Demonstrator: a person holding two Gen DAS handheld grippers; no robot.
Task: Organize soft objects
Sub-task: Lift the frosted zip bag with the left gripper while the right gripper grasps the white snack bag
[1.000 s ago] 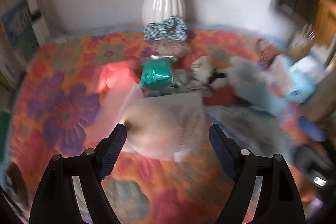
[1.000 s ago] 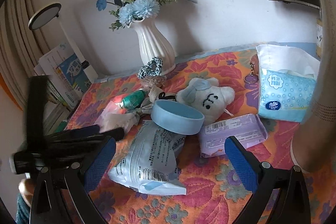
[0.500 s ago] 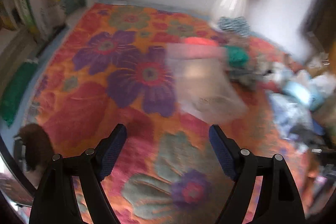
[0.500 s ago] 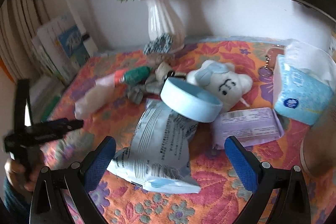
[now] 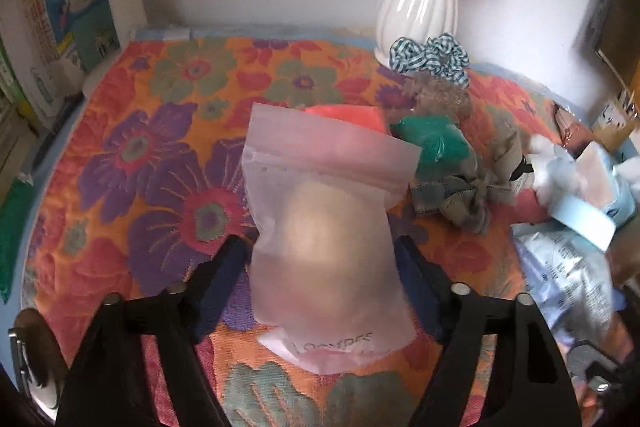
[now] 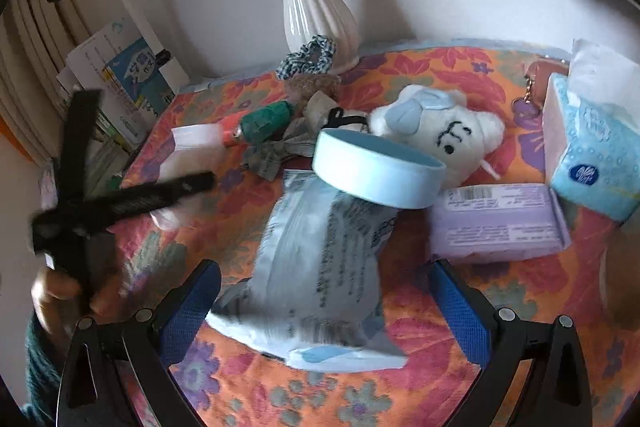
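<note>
Soft daylight fills both views. The edges bend and go dark. The near bag (image 5: 324,247) looks blurry.

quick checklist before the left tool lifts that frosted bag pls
1. Frosted bag sits between the left tool's pads: ok; its jaws have just been closing around it.
2. Pads actually pressing on the bag: cannot tell.
3. Bag free of its neighbours: cannot tell; its top edge covers part of the orange packet in this view.
4. Bag's zip sealed: cannot tell, blurred.
5. Right tool open and holding nothing: ok; it is over the blue-white packet.
</note>
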